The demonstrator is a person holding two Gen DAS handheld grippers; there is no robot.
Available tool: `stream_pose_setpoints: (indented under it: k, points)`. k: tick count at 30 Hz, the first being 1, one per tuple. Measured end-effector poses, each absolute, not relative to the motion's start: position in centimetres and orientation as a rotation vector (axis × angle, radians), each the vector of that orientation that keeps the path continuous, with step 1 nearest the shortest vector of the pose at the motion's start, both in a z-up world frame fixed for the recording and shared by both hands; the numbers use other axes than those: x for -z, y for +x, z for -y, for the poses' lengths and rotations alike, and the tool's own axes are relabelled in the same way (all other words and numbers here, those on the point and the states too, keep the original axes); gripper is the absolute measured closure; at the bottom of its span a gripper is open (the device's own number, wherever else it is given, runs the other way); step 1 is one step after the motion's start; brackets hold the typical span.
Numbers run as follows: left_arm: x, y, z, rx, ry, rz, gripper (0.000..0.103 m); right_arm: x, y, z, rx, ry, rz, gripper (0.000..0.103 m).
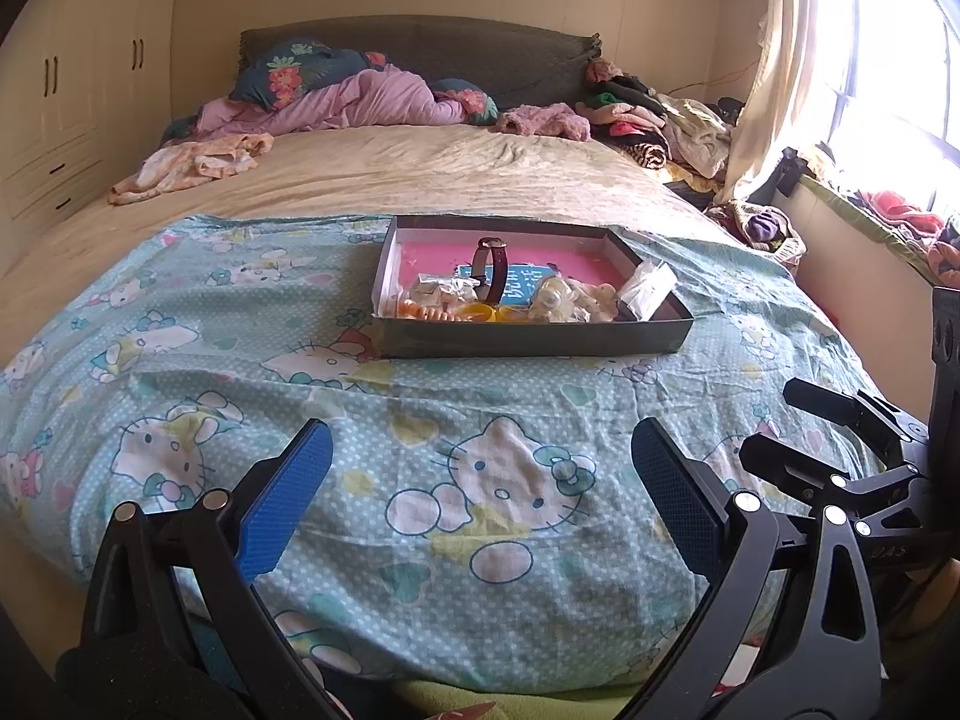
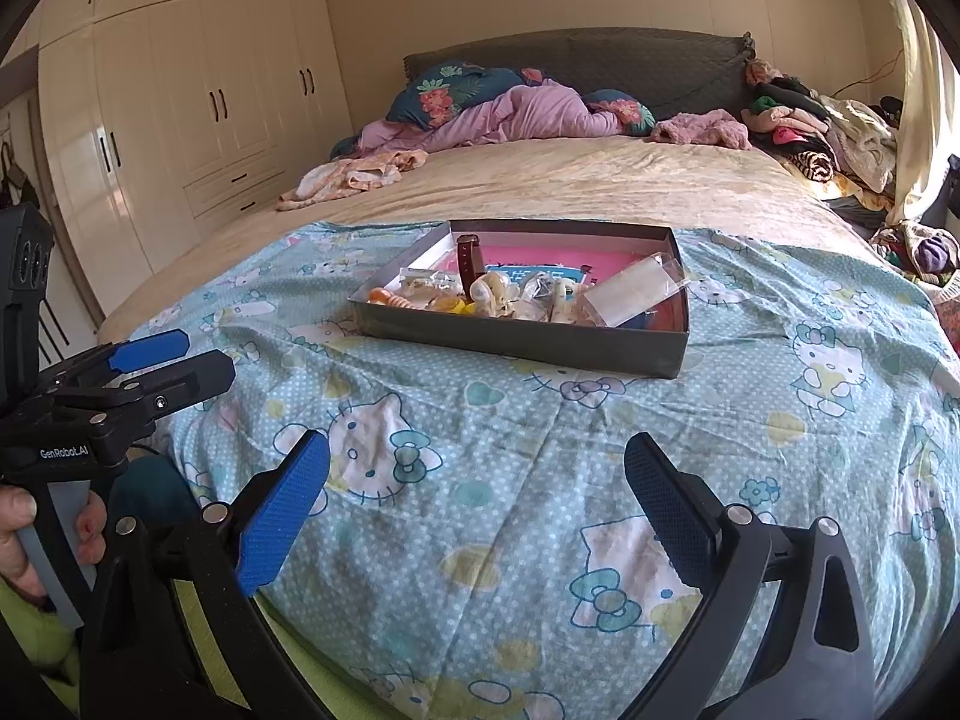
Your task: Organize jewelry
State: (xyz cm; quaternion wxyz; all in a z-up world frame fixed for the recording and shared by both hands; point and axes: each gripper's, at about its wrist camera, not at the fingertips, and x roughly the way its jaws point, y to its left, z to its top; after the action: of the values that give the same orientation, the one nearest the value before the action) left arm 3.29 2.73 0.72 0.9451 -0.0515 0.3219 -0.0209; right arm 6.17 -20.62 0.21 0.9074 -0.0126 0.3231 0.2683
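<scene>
Both claws hang released over the cartoon-print sheet (image 1: 420,420) at the foot of the bed, the left gripper (image 1: 480,480) and the right gripper (image 2: 477,498) each with blue pads spread wide and holding nothing. The jewelry sits well ahead of them in a shallow dark box (image 1: 528,339) on that sheet. A watch (image 1: 489,267) stands upright among wrapped pieces and a clear packet (image 2: 630,291).

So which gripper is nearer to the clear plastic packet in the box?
Right, probably. The right gripper is short of the clear plastic packet, which looks bigger in its view; the left gripper is further left, also short.
</scene>
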Motion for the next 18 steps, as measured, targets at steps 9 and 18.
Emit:
stream_pose_setpoints:
  k: [9,18]
  points:
    - [-0.67,3.12,-2.92,0.034,-0.100,-0.655,0.010,-0.24,6.12,20.55,-0.555,-0.027,-0.667,0.005]
    - [-0.61,3.45,-2.64,0.021,-0.091,-0.671,0.010,-0.22,6.14,20.55,-0.556,-0.026,-0.668,0.005]
